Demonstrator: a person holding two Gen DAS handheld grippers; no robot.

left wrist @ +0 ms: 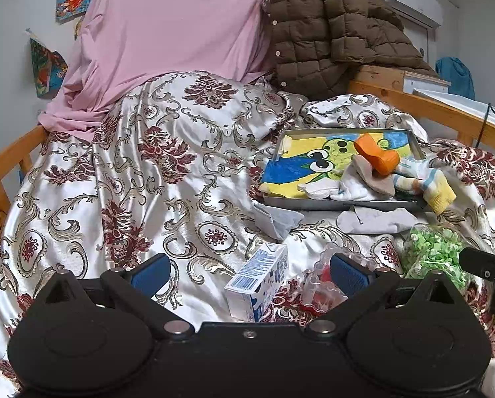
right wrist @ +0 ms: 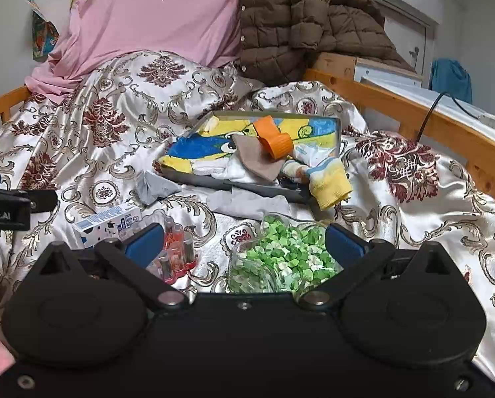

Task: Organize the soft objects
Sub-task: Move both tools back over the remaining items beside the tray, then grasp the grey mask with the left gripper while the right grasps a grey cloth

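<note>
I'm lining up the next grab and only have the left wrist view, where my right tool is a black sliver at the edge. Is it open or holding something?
Observer: The right tool is open and empty, with its blue pads wide apart.
Operator: What sits in front of it?
Observer: The clear container of green paper stars lies between its fingers. I cannot tell whether either one touches it.
Operator: Where is the flat grey sock from that side?
Observer: The flat grey sock lies straight ahead of the right tool, just beyond the container and in front of the tray.
</note>
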